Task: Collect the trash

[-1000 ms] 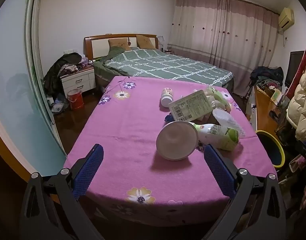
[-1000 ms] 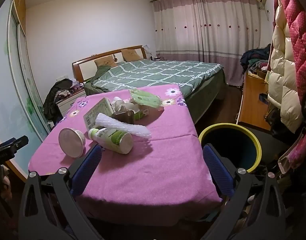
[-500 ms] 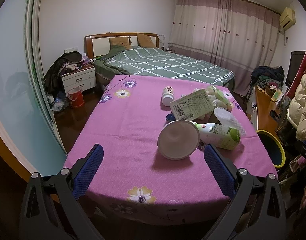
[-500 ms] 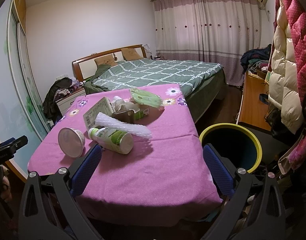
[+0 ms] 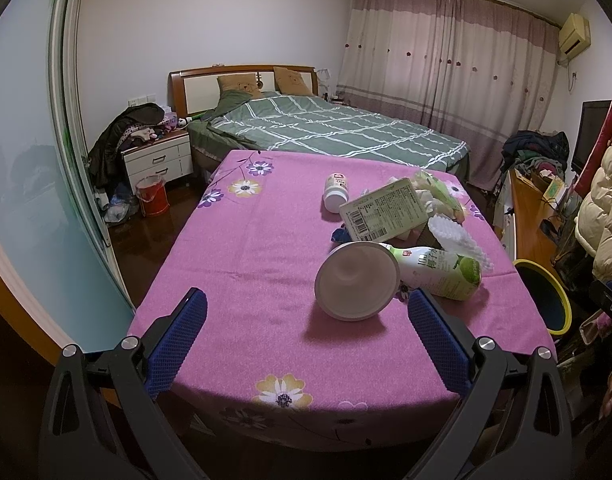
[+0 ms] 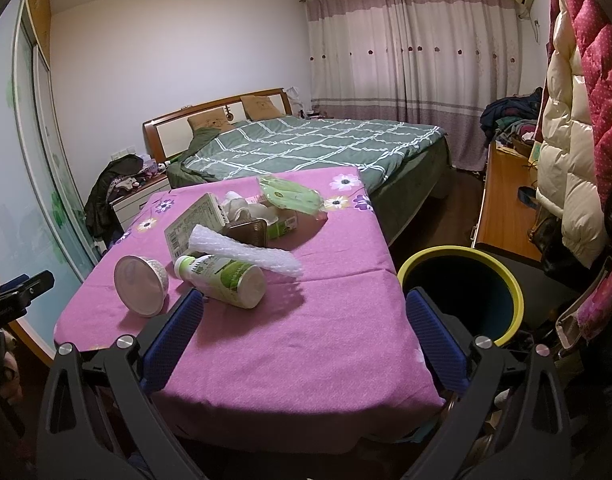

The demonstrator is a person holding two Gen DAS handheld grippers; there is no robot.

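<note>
Trash lies heaped on a table under a pink flowered cloth (image 5: 250,264) (image 6: 330,320). Nearest is a tipped white cup (image 5: 356,280) (image 6: 141,285), with a green-and-white bottle (image 5: 442,272) (image 6: 226,278) lying beside it. Behind them are white foam netting (image 5: 458,240) (image 6: 242,254), a printed carton (image 5: 386,210) (image 6: 194,220), a small white jar (image 5: 336,192) and a green packet (image 6: 292,196). My left gripper (image 5: 306,336) hangs open over the table's near edge, short of the cup. My right gripper (image 6: 304,336) is open too, with nothing between its fingers.
A dark bin with a yellow rim (image 6: 462,288) (image 5: 544,300) stands on the floor by the table's right side. Beyond the table are a green-quilted bed (image 5: 334,132), a nightstand (image 5: 158,160), a red bucket (image 5: 152,200) and a wooden desk (image 6: 506,208) under hanging coats.
Both views have shifted only slightly; the trash pile sits a touch farther along in each. Nothing has been grasped or moved.
</note>
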